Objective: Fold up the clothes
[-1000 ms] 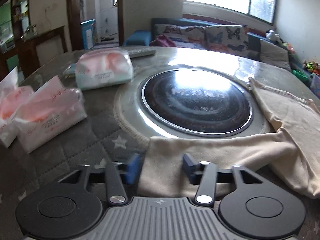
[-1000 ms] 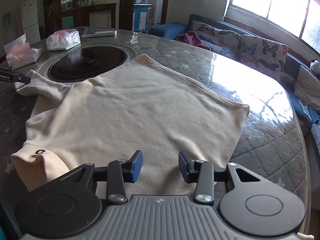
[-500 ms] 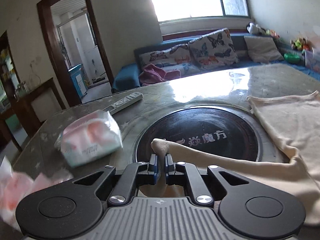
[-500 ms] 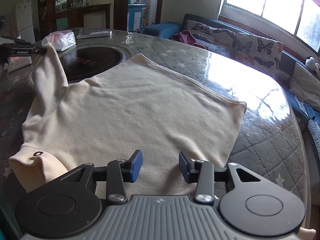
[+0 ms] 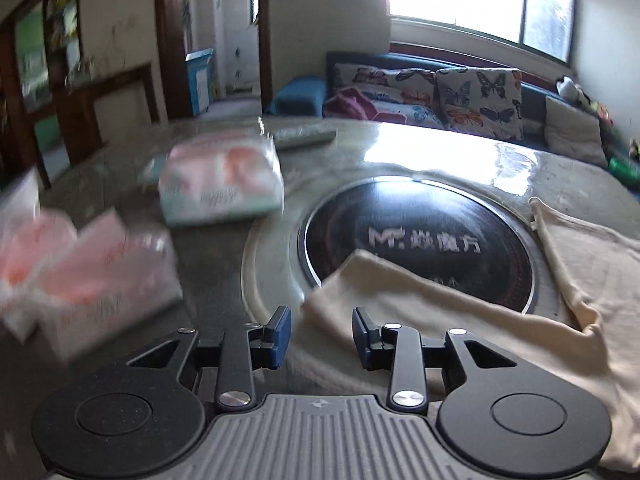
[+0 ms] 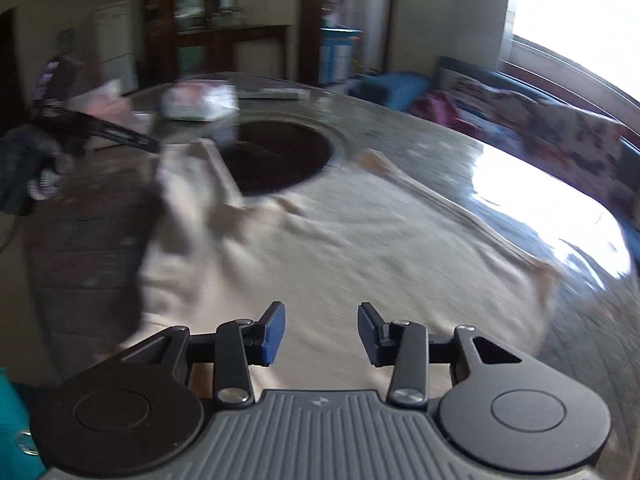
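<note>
On the far left of the round grey table [image 5: 460, 148] lie soft pink-and-white tissue packs [image 5: 96, 276], blurry in the left wrist view. A third plastic pack [image 5: 220, 182] sits farther back. None of them touch the clothes.

Next comes the left gripper [image 5: 321, 334]. Its two blue pads stand wide apart and hold nothing. Right in front of it, a bit to its right, lies the sleeve [image 5: 400, 300] of the cream-coloured soft shirt [image 5: 592, 264]. The sleeve is long and thin. It runs from its loose end near the left gripper away to the right, where it joins the big part of the shirt. Its far edge lies over the rim of the round black glass plate [image 5: 420, 224] set in the middle of the table.

The shirt body spreads out flat to the right. The right gripper [image 6: 321, 332] hangs over the near part of it, also wide open and empty.

The left gripper is much nearer the sleeve end. I think the sleeve would need to swing rightward, onto the shirt body, to make a fold.
</note>
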{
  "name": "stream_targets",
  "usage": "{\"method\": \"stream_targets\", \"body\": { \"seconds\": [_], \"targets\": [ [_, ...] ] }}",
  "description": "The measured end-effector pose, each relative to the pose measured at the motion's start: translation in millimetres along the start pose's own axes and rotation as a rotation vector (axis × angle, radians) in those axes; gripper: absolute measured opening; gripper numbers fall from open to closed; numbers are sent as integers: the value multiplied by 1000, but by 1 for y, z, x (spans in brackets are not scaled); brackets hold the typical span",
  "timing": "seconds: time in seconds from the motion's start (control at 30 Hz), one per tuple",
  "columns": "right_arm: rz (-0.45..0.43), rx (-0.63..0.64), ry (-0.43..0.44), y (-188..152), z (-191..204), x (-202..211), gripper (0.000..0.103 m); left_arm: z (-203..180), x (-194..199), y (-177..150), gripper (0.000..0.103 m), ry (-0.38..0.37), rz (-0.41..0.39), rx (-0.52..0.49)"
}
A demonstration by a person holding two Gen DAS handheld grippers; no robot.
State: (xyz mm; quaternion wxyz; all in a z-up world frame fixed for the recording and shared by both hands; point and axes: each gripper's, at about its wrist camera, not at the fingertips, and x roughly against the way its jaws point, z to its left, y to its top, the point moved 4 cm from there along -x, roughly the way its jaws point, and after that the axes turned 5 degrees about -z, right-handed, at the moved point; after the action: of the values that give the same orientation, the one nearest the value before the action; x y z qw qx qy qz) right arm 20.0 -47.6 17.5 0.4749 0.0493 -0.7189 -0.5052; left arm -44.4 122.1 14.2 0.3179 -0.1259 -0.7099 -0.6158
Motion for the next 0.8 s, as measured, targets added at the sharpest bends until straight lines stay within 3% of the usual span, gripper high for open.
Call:
{"method": "stream_targets", "body": {
  "seconds": [0.2,0.4,0.5,0.57,0.63,0.7,0.8],
  "targets": [
    [-11,176,204,27,69,-16,35,0,-10,-2,37,6,10,41],
    [32,246,257,32,108,-52,29,-7,-22,1,37,6,8,25],
    [73,258,263,26,115,-63,18,-10,-28,3,36,8,8,15],
    [78,252,244,24,115,-66,14,-11,-32,4,33,10,8,8],
    [75,225,238,25,112,-65,6,-13,-36,5,13,12,8,1],
    [73,211,240,25,111,-63,5,-14,-37,6,6,26,-7,-9],
    [66,192,270,24,109,-55,4,-11,-30,12,4,38,-51,13]
  ]
}}
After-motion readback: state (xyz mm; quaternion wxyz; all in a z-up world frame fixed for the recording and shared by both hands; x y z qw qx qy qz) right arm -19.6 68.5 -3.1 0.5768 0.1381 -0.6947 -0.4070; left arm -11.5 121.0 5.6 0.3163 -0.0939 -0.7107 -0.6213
